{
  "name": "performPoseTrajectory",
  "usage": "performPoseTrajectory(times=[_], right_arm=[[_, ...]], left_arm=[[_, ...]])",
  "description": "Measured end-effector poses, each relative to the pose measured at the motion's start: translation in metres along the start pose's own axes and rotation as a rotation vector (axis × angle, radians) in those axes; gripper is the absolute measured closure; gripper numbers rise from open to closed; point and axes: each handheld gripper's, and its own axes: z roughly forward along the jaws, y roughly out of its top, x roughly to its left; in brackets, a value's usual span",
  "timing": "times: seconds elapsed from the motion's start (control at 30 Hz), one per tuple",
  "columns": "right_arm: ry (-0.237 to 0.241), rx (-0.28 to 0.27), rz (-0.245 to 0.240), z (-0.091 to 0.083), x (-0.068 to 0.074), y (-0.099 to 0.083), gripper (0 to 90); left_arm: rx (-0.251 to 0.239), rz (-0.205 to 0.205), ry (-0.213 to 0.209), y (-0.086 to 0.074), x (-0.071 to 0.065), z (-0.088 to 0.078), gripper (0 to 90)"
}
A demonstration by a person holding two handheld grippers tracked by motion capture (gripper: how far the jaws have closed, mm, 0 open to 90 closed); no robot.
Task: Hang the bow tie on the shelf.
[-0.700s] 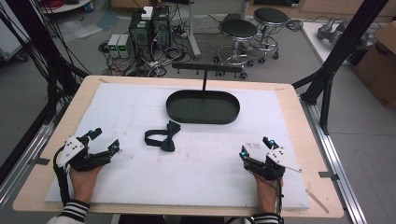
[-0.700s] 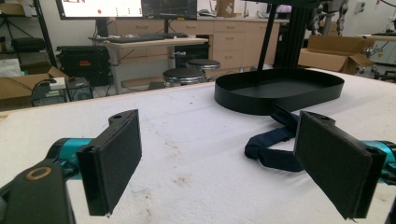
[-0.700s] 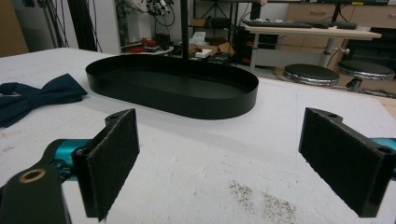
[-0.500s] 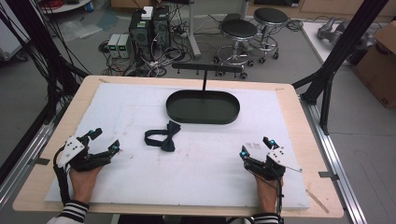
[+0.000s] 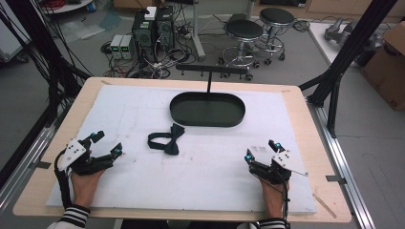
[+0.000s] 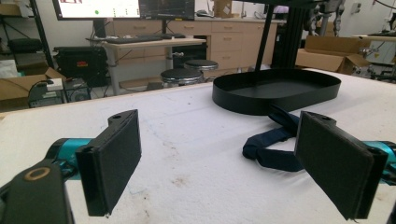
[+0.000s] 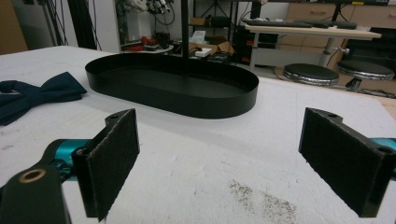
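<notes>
Bow tie [image 5: 165, 140], dark navy, lies flat on white worktop [image 5: 143, 109], just in front of black oval tray [image 5: 207, 109]. Left tongs [image 5: 106, 145] and right tongs [image 5: 260, 150] rest near front edge, jaws apart, nothing between them.

Even, bright overhead light is seen; shadows kept soft. High view slightly soft; near jaws blurred in gripper views.
</notes>
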Motion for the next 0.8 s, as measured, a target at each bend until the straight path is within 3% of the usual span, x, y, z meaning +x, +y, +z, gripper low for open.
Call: performPoseTrajectory(times=[0.23, 0.3, 0.43, 0.6, 0.7, 0.8], right_arm=[[0.001, 0.0, -0.003, 0.0, 0.0, 0.0, 11.4], [0.003, 0.0, -0.005, 0.0, 0.0, 0.0, 11.4], [0.003, 0.001, -0.001, 0.0, 0.0, 0.0, 11.4], [0.003, 0.0, -0.002, 0.0, 0.0, 0.0, 11.4], [0.003, 0.0, -0.007, 0.0, 0.0, 0.0, 11.3], [0.002, 0.002, -0.003, 0.0, 0.0, 0.0, 11.4]], left_arm=[[0.002, -0.022, 0.01, 0.0, 0.002, 0.001, 15.2], [0.042, 0.001, 0.038, 0.003, 0.003, 0.003, 15.2], [0.058, 0.008, 0.042, 0.01, 0.003, 0.004, 15.2], [0.105, 0.0, 0.054, 0.022, 0.001, 0.009, 15.0], [0.121, -0.025, 0.042, 0.031, 0.0, 0.012, 15.0], [0.146, -0.019, 0.035, 0.04, -0.004, 0.017, 15.0]])
